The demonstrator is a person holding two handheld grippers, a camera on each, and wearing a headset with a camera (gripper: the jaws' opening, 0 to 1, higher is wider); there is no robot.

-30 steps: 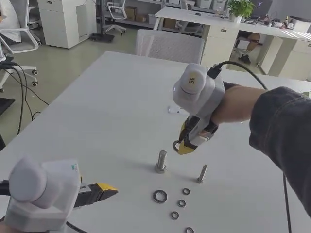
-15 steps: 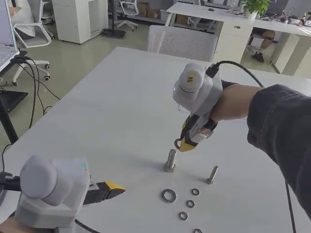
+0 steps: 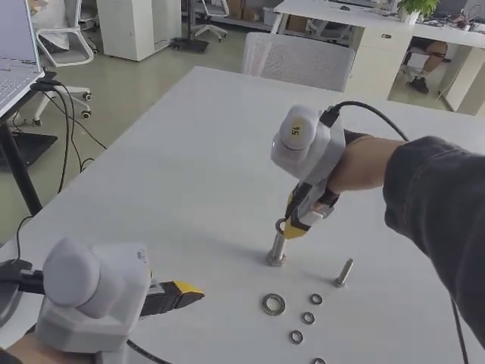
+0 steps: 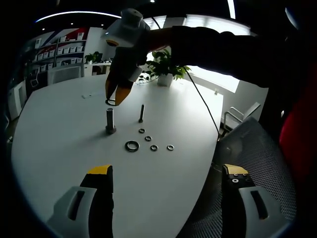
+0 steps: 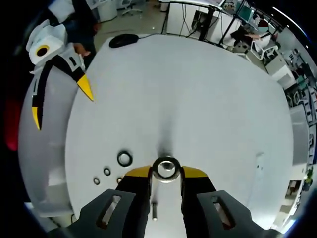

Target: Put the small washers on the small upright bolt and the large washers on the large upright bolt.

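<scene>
The right gripper (image 3: 292, 227) is closed on a large washer (image 5: 155, 169). It holds the washer between its yellow tips, directly over the top of the large upright bolt (image 3: 276, 249); I cannot tell if the two touch. The small upright bolt (image 3: 344, 273) stands near, to one side. On the white table (image 3: 189, 167), close to the bolts, lie a second large washer (image 3: 273, 304) and four small washers (image 3: 308, 318). The left gripper (image 4: 167, 171) is low over the table, well apart from them, its jaws wide and holding nothing.
</scene>
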